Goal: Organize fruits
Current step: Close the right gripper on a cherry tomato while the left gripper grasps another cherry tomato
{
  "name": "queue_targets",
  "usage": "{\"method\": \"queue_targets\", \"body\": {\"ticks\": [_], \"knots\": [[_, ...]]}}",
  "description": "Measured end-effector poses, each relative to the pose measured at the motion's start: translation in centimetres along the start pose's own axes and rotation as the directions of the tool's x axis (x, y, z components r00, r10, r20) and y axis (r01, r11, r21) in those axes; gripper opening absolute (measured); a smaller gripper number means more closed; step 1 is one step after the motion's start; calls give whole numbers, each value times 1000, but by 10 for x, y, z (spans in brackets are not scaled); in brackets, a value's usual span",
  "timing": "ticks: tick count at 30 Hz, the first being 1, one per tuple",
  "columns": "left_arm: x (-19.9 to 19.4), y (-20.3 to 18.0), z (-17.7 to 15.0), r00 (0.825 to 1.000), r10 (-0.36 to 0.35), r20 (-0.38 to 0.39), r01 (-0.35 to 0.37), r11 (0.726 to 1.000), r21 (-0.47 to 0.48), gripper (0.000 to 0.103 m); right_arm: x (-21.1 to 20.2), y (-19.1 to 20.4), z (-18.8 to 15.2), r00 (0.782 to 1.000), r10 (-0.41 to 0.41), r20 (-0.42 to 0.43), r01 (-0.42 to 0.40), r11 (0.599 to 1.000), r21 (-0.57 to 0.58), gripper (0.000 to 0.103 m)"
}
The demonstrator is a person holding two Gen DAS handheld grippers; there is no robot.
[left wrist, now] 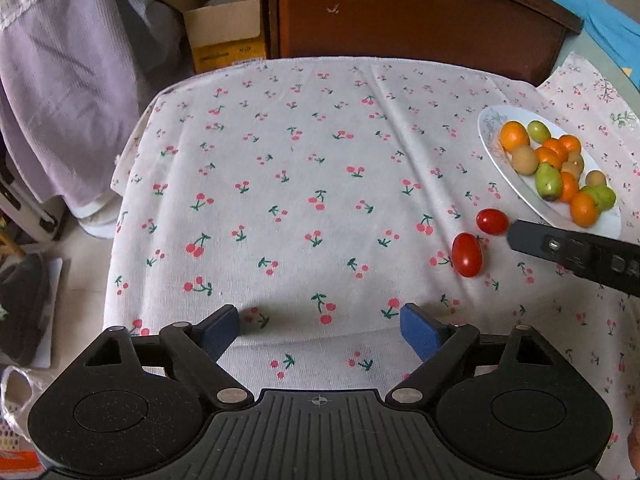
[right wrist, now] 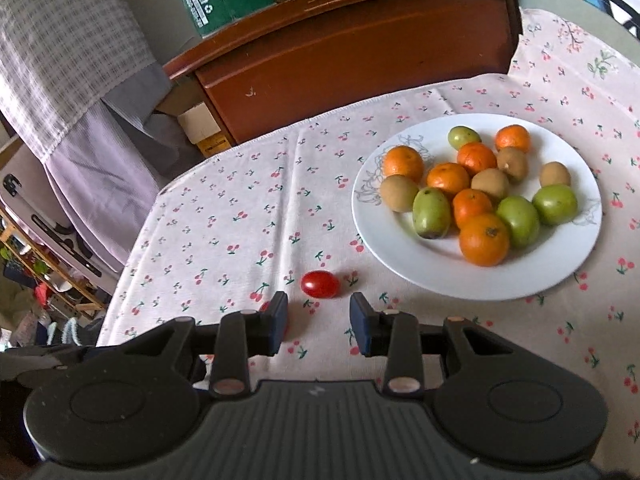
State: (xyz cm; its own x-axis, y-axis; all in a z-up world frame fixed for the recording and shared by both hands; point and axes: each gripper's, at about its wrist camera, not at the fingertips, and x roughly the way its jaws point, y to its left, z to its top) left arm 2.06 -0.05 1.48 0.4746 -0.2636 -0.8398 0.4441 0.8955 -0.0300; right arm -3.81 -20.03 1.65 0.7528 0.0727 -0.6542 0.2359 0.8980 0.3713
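— Red items, count per view?
— Left wrist view: two cherry tomatoes, one (left wrist: 467,254) at lower right, another (left wrist: 492,221) just above it by the right gripper's dark finger (left wrist: 572,254). Right wrist view: one tomato (right wrist: 320,284) in full; a second is only a red sliver behind the left pad.
— Plate?
— White plate (right wrist: 404,256), upper right, holding orange, green and brown fruits.
— Jaws?
— Left gripper (left wrist: 320,326): spread wide, empty, tomatoes well off to its right. Right gripper (right wrist: 319,328): narrowly parted, gripping nothing; tomato just beyond the gap, untouched.
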Motion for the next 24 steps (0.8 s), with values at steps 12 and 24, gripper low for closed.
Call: {"method": "queue_targets", "body": {"ticks": [12, 24], "knots": [[1, -4, 0, 1000, 14, 18, -14, 1000, 12, 90, 27, 9, 0, 999, -36, 3, 36, 999, -40, 35], [-4, -19, 0, 992, -68, 102, 61, 996, 62, 90, 25, 10, -1, 998, -61, 15, 62, 995, -82, 25]]}}
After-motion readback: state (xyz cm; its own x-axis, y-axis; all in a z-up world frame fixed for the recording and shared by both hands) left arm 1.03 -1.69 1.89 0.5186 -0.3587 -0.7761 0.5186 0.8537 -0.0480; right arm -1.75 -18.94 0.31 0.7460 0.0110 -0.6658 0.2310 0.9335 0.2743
